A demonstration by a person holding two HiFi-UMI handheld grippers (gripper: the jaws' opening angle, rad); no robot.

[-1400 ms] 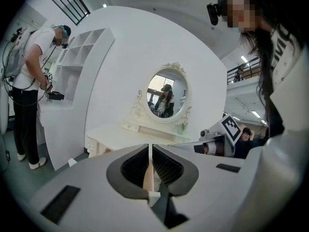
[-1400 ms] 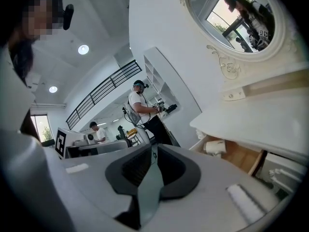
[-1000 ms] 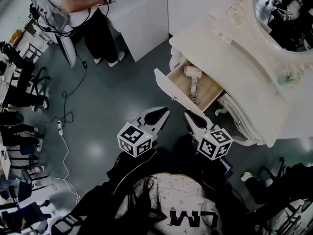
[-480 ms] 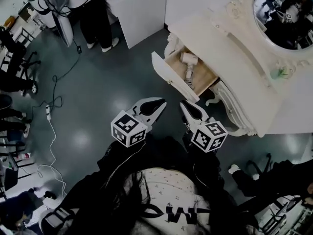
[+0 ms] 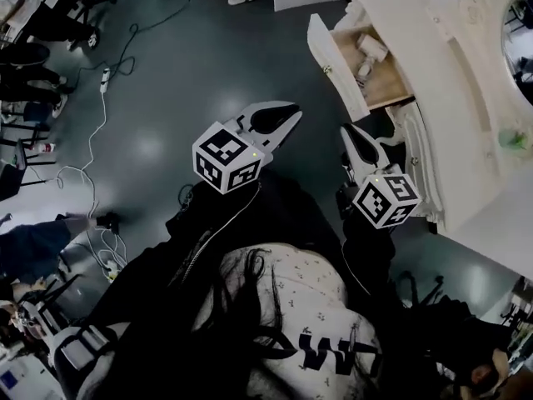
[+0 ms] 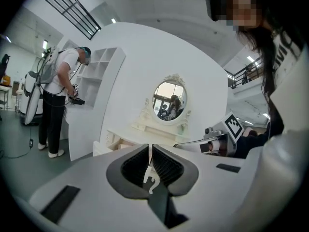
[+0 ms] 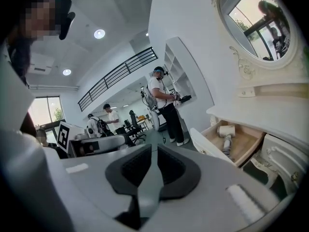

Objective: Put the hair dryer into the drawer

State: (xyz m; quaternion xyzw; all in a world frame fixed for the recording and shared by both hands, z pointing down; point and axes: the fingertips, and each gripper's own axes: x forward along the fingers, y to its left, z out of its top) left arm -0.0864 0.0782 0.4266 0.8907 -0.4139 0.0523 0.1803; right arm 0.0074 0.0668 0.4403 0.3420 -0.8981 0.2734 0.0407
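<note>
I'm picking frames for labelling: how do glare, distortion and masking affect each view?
Head view: lamp glare blooms on the glossy floor; the hair dryer in the drawer is small but legible. Left gripper view: strong fisheye bending, dark corners, a mosaic patch top right. Right gripper view: same fisheye, hair dryer sharp.

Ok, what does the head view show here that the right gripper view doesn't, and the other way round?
Only the head view: the power strip on the floor, and the marker cube on the right gripper. Only the right gripper view: the ceiling lights and the balcony railing. Both: the dressing table with its open drawer, the hair dryer lying inside it, and the left gripper.
</note>
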